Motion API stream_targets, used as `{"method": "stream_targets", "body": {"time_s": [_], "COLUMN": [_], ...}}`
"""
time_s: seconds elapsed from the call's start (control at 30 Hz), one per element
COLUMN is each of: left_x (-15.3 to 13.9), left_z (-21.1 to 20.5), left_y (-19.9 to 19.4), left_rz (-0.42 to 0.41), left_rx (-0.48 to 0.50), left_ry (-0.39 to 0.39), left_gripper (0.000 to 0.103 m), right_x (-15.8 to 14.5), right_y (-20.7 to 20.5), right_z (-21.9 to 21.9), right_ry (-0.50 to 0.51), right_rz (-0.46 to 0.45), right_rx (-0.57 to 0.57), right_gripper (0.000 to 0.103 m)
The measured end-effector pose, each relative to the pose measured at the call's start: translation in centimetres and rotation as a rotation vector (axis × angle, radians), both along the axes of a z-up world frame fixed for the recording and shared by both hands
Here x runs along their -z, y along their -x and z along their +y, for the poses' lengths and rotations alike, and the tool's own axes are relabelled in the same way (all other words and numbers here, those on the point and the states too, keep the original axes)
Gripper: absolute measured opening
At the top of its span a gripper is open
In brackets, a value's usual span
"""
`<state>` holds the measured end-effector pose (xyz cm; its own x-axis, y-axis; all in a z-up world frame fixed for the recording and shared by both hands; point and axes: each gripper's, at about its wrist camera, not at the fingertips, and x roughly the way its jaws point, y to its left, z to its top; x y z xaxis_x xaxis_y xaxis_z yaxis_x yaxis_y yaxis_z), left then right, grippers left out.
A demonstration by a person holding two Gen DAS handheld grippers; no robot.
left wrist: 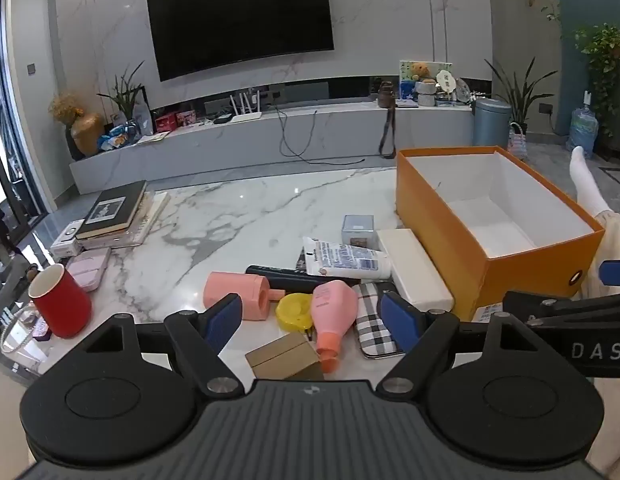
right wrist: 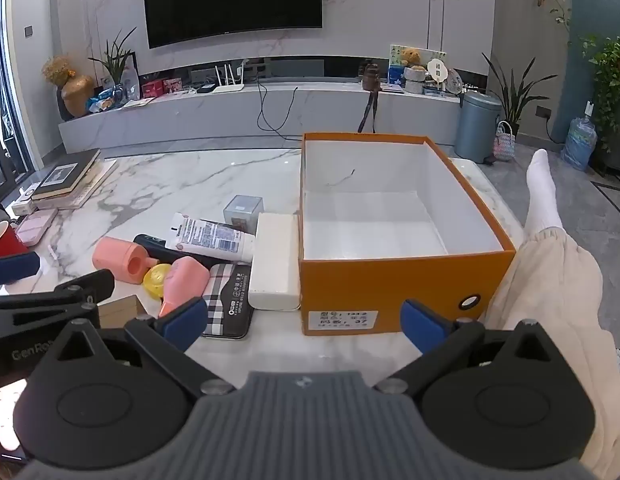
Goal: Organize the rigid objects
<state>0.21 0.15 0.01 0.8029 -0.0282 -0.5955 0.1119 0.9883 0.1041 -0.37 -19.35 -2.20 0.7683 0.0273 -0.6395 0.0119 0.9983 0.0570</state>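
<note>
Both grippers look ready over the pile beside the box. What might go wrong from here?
The pink bottle lies across the plaid case and yellow disc; grabbing one may drag the others. The pink cylinder could roll. The red cup stands near the left gripper.

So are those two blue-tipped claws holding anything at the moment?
No, nothing is held. The left gripper is open above the pink plastic bottle, not touching it. The right gripper is open in front of the orange cardboard box.
</note>
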Motion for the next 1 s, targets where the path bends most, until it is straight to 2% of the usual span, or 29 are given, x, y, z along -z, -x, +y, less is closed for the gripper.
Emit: {"method": "stream_targets", "body": {"time_s": [0.03,0.07,0.4,1.0], "left_x": [-0.1,0.0,-0.3,-0.7], "left_z": [0.5,0.8,0.3,0.9], "left_y": [0.4,0.0,0.7,0.9], "left_rz": [-0.021,-0.007,-0.022,-0.022], "left_rx": [-0.002,-0.002,-0.010,-0.033], "left_ry": [0.018,0.030,0.003,0.024], "left_gripper": [0.092,0.092,0.092,0.092], "right_x": [0.0,0.0,-0.1,-0.2], "right_y": [0.0,0.0,0.2,0.1], "right_z": [0.0,0.0,-0.1,0.4], "right_ry": [-0.002,0.003,0.004,0.019], "right_rz": [-0.001,0.009,0.000,0.002], "right_rx": [0.002,-0.004,-0.004,-0.008], "right_gripper": [0.101,0.101,0.101,0.101]}}
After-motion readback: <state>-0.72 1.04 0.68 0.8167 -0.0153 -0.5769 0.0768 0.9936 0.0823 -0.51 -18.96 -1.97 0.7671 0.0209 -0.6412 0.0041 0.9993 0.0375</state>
